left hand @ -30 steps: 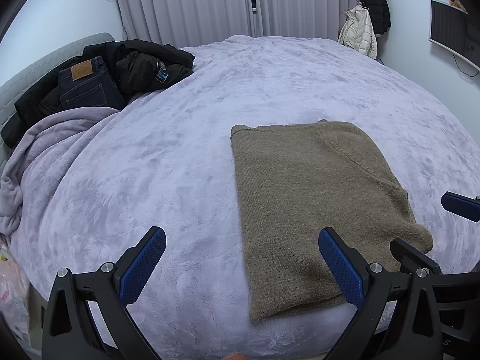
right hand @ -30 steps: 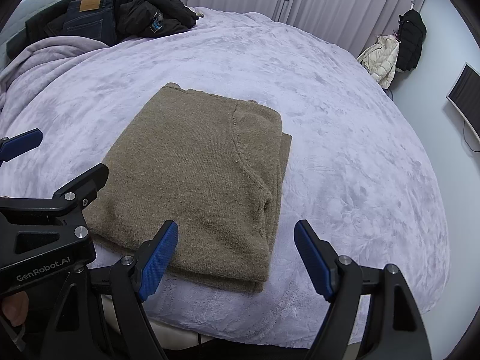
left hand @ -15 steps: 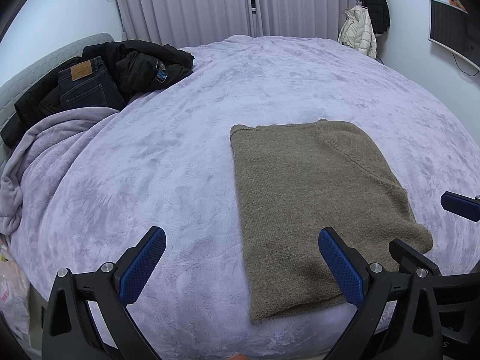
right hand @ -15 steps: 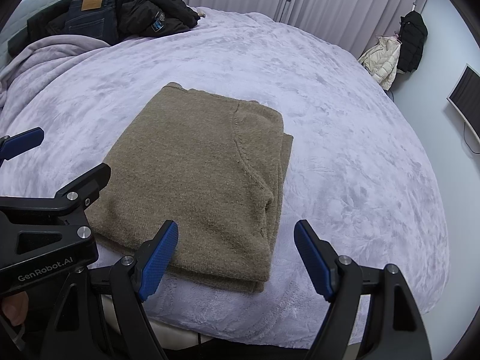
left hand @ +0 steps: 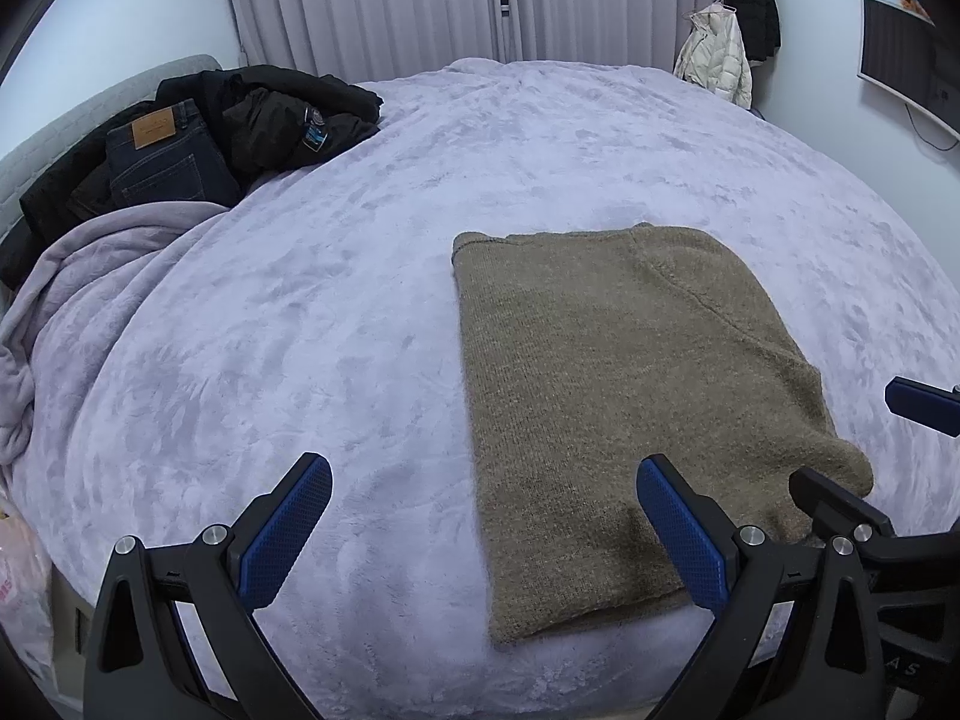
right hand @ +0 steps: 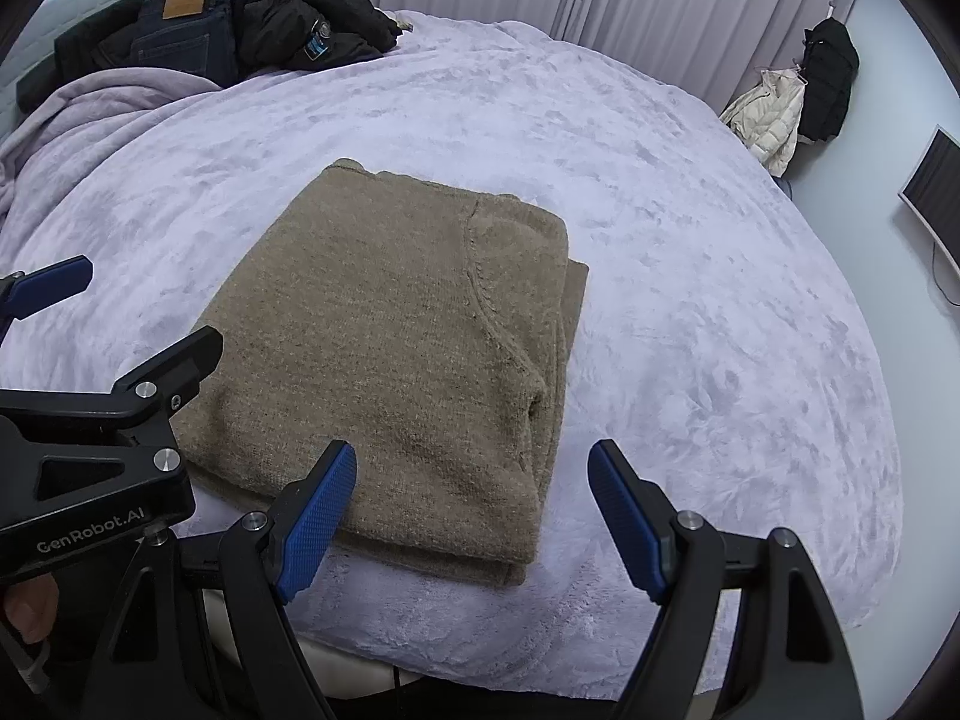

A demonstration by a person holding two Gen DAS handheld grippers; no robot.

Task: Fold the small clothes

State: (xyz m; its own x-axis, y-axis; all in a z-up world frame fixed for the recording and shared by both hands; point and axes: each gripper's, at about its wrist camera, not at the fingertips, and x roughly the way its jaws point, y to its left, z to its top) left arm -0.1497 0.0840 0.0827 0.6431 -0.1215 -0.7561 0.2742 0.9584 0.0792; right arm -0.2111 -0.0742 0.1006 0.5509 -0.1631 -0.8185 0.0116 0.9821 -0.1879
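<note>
Left wrist view: left tongs point(left hand: 483, 531) gape empty above the folded brown sweater point(left hand: 630, 384) on the lavender bed point(left hand: 300, 312); right tongs point(right hand: 471, 519) likewise spread, holding nothing.

The olive-brown knit sweater point(left hand: 624, 384) lies folded into a compact, roughly rectangular stack, flat on the lavender plush bed cover. In the left wrist view it fills the centre-right of the frame, its long straight edge running from the upper middle down to the lower middle, its near end close to the bottom edge of the bed. In the right wrist view the sweater point(right hand: 390, 348) sits at the centre of the frame. A curved seam line crosses the top layer toward the right side, and along the right and near edges at least 2 stacked layers show, the lower one peeking out slightly.
</note>
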